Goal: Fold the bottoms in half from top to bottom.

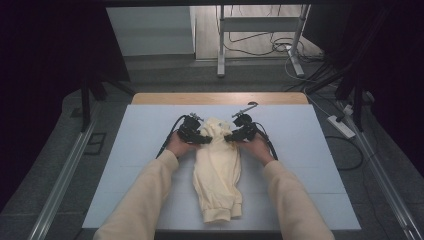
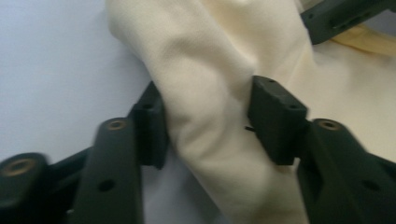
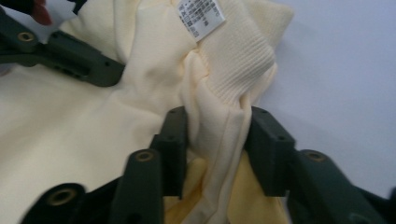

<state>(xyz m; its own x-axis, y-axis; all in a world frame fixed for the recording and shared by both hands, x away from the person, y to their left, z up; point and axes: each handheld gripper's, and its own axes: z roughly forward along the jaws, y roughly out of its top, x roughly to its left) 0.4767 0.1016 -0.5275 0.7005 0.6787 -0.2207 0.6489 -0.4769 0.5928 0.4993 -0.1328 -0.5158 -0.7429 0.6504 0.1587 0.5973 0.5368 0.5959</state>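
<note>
A cream sweatshirt (image 1: pixel 217 170) lies folded lengthwise on the white table top (image 1: pixel 300 150), its hem toward the person. My left gripper (image 1: pixel 205 140) is at the left of its far end, and my right gripper (image 1: pixel 230 136) at the right. In the left gripper view, the left gripper (image 2: pixel 205 121) is shut on a thick fold of the cream cloth (image 2: pixel 210 70), both pads pressing into it. In the right gripper view, the right gripper (image 3: pixel 215 144) pinches a fold below the ribbed collar (image 3: pixel 238 56) and a white label (image 3: pixel 201 16). The left gripper's jaw (image 3: pixel 65 56) lies on the cloth beyond.
A wooden strip (image 1: pixel 220 98) borders the table's far edge. Beyond it stand metal stand legs (image 1: pixel 220 45) and loose cables (image 1: pixel 260 42) on the floor. A power strip (image 1: pixel 341 126) lies off the table's right side. Bare white surface flanks the garment on both sides.
</note>
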